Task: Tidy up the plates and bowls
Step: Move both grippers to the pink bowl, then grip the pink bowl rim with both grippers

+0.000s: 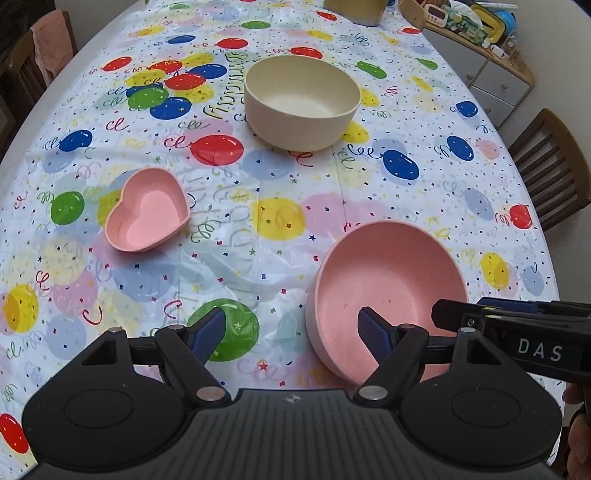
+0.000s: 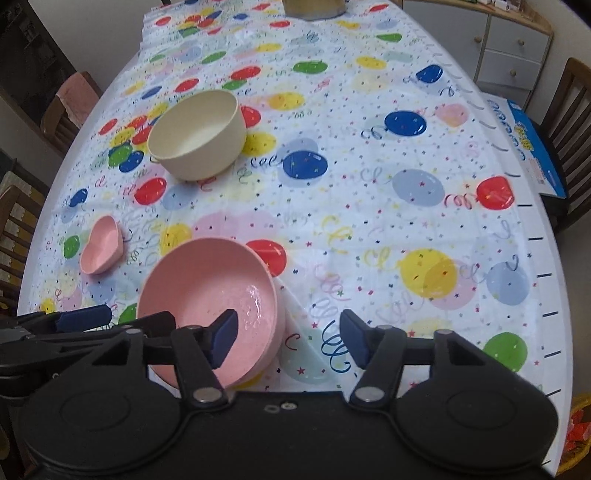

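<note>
A pink bowl sits on the counter, near its close edge, and serves as the landmark here. The counter is covered by a cloth printed with balloons and streamers. The left gripper hangs over the bowl's left rim with its jaws spread: one blue pad is down inside the bowl, the other over the cloth just left of the bowl, and neither pad presses on the wall. The right gripper straddles the bowl's right rim in the same manner, one pad inside the bowl and its partner over the cloth just right of it. Its jaws are partly spread, with the rim between them but clear gaps on both sides, so nothing is pinched. Each gripper shows in the other's view, at the bowl's opposite side. A pink heart dish lies to the left of the bowl and a little farther back, apart from it. A cream bowl stands well behind the pink bowl, toward the middle of the counter, upright and empty. At the far end of the counter, well beyond the cream bowl, a tan container is cut off by the frame. Wooden chairs stand around the counter, and a drawer cabinet sits beyond its far right corner.
</note>
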{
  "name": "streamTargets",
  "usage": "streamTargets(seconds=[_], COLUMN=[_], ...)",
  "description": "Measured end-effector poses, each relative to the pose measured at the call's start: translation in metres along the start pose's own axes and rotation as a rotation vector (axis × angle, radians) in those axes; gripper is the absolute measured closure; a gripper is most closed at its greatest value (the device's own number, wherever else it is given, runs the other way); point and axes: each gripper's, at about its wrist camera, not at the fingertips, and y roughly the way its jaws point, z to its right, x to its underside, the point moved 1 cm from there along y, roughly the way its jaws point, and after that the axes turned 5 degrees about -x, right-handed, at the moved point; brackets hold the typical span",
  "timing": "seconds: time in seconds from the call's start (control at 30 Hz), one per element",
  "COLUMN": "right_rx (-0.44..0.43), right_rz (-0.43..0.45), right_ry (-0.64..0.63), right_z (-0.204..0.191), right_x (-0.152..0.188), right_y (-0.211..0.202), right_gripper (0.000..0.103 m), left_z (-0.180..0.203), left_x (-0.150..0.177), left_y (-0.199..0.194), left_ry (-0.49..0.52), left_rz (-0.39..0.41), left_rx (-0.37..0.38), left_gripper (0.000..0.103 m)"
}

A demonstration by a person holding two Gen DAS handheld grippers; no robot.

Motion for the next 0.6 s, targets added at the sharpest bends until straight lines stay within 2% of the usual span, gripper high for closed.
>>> streamTargets(seconds=[0.07,0.17,0.23,0.3,0.37,0.43,0.53,0.6], right_rx=[-0.005,-0.009,-0.009,-0.005,-0.007,-0.006,-0.008,-0.003], right_rz=[-0.009,-0.014,-0.018,-0.022,-0.020,-0.016,-0.008,-0.004], right_ry=[-0.002,0.000,0.005,0.015,0.026,0.034,0.031,0.031], right_z=[-0.001,-0.001,-0.001,-0.001,-0.001,-0.002,-0.005,-0.007], right_x=[0.001,0.002,0.001,0.001,0.001,0.001,0.001,0.001], right_y=[0.004,0.008,0.010,0.012,0.013,0.012,0.010,0.008], right_gripper=[0.055,0.062,0.069,0.076,0.082,0.089,0.097,0.097], left_z=[0.000,0.000,0.000,0.000,0.002,0.003,0.005,0.008], left_x=[0.000,0.000,0.000,0.000,0.001,0.001,0.002,0.003], left_y=[0.002,0.004,0.004,0.005,0.005,0.004,0.001,-0.001], left_ry=[0.000,-0.009,-0.019,-0.028,-0.026,-0.021,-0.010,0.003], left_rz=[0.001,-0.003,-0.009,-0.016,-0.012,-0.014,-0.017,-0.017], left_rx=[0.003,0.012,0.031,0.045,0.050,0.056,0.067,0.079], left_gripper=[0.031,0.044,0.061,0.072,0.074,0.084,0.084,0.084])
